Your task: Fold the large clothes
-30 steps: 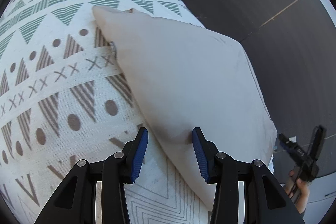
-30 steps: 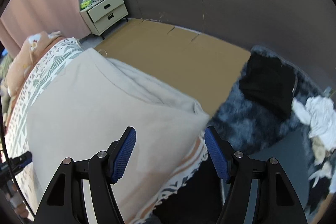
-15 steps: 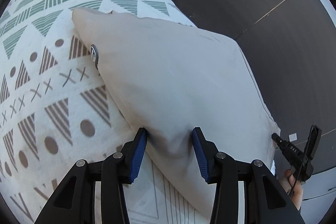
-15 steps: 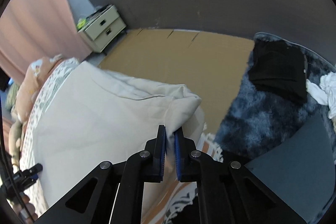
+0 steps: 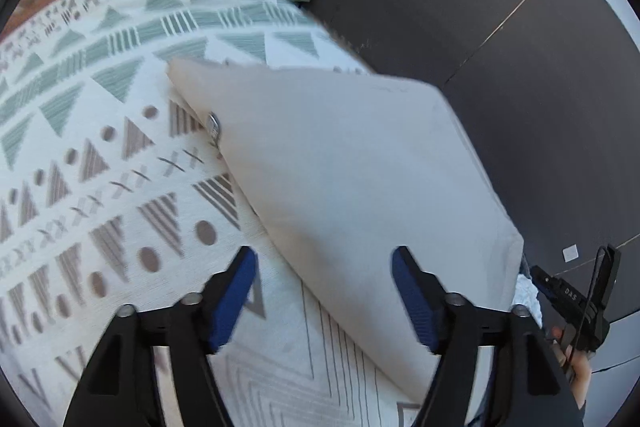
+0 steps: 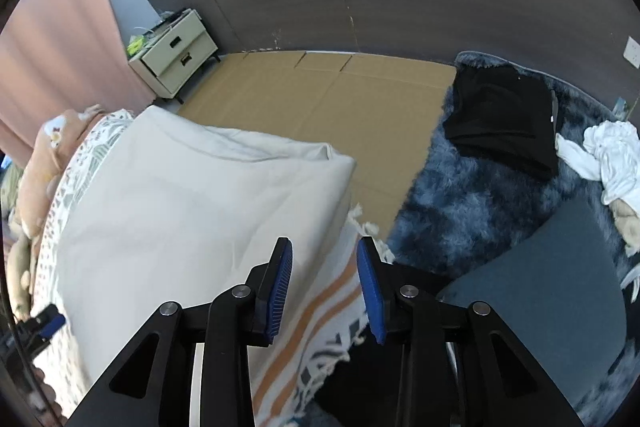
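Observation:
A beige folded garment lies flat on the patterned bedspread, close to the bed's edge. My left gripper hovers over its near edge. Its jaws are opening wide, the cloth's edge shows below the gap, and the pads do not touch it. In the right wrist view the same garment spreads to the left. My right gripper hangs over its right edge and the striped, fringed end of the bedspread. Its jaws are opening with nothing pinched. The right gripper also shows at the lower right of the left wrist view.
A cream nightstand stands by the pink curtain. Flat cardboard covers the floor beside the bed. On a blue shaggy rug lie a black garment and crumpled white clothes. A grey-blue cushion sits close on the right.
The left jaws have spread much wider and risen off the cloth. The right jaws pinched the garment's corner half a second ago and have now let go, leaving it on the bed.

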Motion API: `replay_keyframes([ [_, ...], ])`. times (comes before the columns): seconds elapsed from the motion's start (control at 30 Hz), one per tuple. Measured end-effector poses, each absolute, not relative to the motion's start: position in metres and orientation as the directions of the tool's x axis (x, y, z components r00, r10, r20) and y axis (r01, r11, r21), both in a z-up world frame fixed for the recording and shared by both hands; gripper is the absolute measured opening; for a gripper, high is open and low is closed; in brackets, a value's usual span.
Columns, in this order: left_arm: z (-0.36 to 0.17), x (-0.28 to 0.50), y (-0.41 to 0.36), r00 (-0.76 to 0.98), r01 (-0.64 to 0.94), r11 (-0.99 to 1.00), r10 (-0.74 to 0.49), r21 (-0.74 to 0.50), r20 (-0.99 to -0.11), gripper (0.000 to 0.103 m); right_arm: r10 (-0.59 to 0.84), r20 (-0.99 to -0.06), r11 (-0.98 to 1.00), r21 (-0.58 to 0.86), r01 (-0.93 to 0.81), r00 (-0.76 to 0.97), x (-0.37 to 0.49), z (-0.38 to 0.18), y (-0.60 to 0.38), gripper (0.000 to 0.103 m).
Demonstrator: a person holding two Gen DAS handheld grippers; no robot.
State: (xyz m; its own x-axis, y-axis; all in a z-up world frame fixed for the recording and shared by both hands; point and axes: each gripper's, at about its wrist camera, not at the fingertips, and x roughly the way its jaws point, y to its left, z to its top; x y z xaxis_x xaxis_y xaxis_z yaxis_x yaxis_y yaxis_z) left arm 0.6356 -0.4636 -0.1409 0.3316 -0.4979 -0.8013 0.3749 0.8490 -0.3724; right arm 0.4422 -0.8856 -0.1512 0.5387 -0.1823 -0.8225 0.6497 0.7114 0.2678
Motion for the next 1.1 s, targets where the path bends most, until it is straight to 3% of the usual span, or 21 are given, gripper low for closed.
replay_keyframes([
  [0.07, -0.126, 0.623, -0.455, 0.362, 0.386, 0.850, -0.497, -0.359, -0.789, 0.084, -0.184, -0.812, 0.716, 0.275, 0.642, 0.554, 0.431, -0.143, -0.877, 0.052],
  [0.2, -0.101, 0.602, -0.440, 0.404, 0.390, 0.855, -0.492, -0.341, -0.772, 0.089, -0.189, -0.793, 0.741, 0.272, 0.614, 0.580, 0.411, -0.121, -0.856, 0.062],
  [0.27, -0.088, 0.592, -0.433, 0.424, 0.399, 0.855, -0.492, -0.331, -0.760, 0.089, -0.185, -0.780, 0.749, 0.281, 0.599, 0.597, 0.400, -0.109, -0.846, 0.081],
  [0.33, -0.072, 0.579, -0.425, 0.444, 0.416, 0.852, -0.494, -0.316, -0.748, 0.090, -0.208, -0.765, 0.753, 0.272, 0.599, 0.609, 0.388, -0.095, -0.836, 0.092],
  [0.5, -0.034, 0.545, -0.399, 0.493, 0.451, 0.831, -0.537, -0.326, -0.685, 0.103, -0.212, -0.721, 0.773, 0.289, 0.565, 0.659, 0.365, -0.063, -0.815, 0.098],
  [0.9, 0.023, 0.475, -0.340, 0.579, 0.465, 0.841, -0.526, -0.278, -0.623, 0.103, -0.156, -0.660, 0.835, 0.310, 0.455, 0.735, 0.323, -0.022, -0.755, 0.102],
  [1.1, 0.040, 0.436, -0.305, 0.610, 0.477, 0.846, -0.515, -0.239, -0.602, 0.103, -0.194, -0.620, 0.866, 0.255, 0.430, 0.760, 0.293, 0.001, -0.719, 0.102],
])
